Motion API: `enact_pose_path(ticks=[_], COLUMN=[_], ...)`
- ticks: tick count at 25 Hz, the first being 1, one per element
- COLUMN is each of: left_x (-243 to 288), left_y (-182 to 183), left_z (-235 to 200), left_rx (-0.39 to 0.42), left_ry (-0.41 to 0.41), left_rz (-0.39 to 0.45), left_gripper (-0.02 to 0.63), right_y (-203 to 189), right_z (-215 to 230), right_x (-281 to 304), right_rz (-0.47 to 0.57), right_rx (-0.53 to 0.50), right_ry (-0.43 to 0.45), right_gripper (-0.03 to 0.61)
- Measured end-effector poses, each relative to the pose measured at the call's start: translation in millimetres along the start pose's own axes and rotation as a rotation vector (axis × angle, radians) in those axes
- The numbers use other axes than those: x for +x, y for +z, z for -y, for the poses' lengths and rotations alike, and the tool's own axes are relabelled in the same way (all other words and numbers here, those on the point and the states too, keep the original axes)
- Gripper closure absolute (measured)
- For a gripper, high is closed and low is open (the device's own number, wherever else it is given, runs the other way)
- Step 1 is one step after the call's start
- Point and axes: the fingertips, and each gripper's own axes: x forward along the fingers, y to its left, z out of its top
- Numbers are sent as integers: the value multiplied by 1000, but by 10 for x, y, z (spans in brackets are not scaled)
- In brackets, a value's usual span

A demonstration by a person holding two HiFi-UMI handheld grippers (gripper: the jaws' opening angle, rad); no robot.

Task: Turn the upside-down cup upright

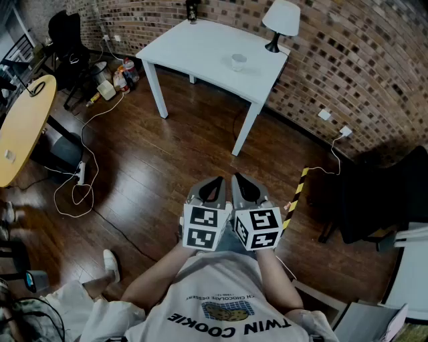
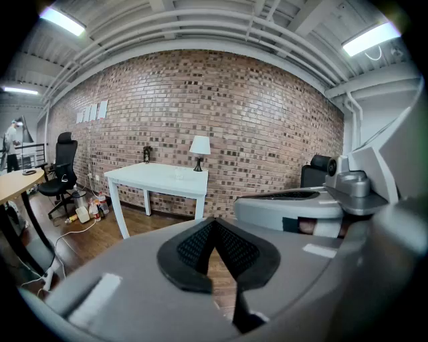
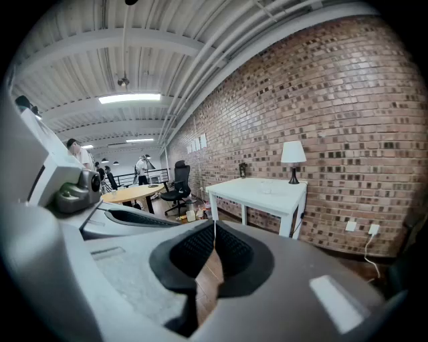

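The person stands on the wooden floor (image 1: 167,153), well back from the white table (image 1: 194,47), with both tools held close to the chest and side by side. The left gripper (image 1: 212,190) has its jaws pressed together on nothing, and the right gripper (image 1: 247,189) is closed and empty too. The cup (image 1: 239,61) sits on the table toward the corner where the lamp (image 1: 281,20) stands by the brick wall (image 1: 348,60). From here it is too small to tell which way up it is.
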Motion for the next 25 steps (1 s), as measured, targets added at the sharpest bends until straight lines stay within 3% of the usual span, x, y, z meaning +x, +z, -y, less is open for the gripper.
enact_pose_path(ticks=[15,25], left_x=[1767,2414], left_y=[896,1280], left_z=[-355,-727], left_rx=[-2,12], left_ry=[51,121], left_rz=[-23,-1], left_gripper=[611,611], right_y=[629,885], right_z=[1303,1723], right_x=[1326,1987], right_rz=[-15,-45], right_rx=[-32,-124], right_ry=[105,180], right_gripper=[571,567])
